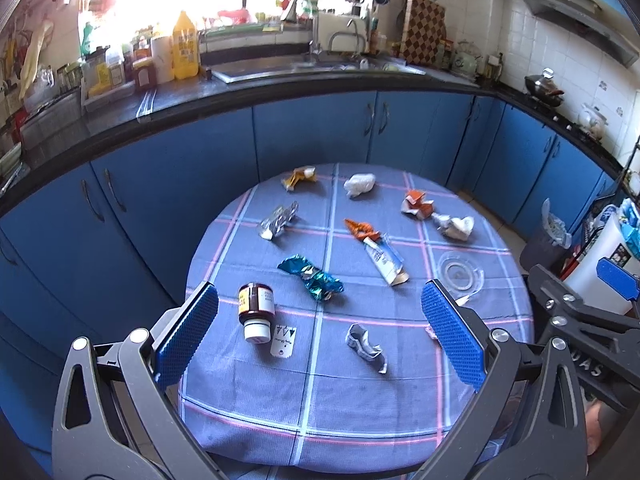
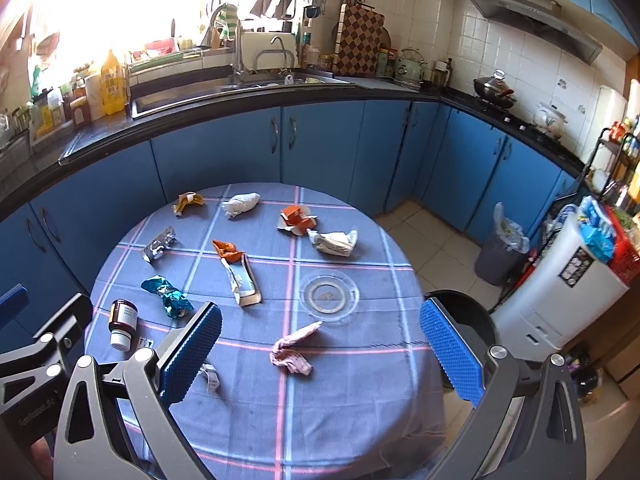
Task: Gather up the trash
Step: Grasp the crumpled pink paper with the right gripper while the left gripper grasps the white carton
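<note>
Right now you hold both the left gripper point(image 1: 320, 320) and right gripper point(image 2: 320, 344) spread wide, empty, above the round table point(image 2: 340, 420); wrappers lie scattered beyond the clear glass dish point(image 2: 330, 293), pink wrapper point(image 2: 292, 350) just nearer.

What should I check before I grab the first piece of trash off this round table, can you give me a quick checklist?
1. Left gripper open and empty: ok.
2. Right gripper open and empty: ok.
3. Nearest trash free to pinch: pink crumpled wrapper lies alone between the right gripper's fingers: ok.
4. Small brown bottle lying on its side, could roll if bumped: not ok.
5. Clear glass dish beside the pink wrapper, may not be trash: cannot tell.
6. Bin within reach: dark bin sits by the table's right edge: ok.
</note>
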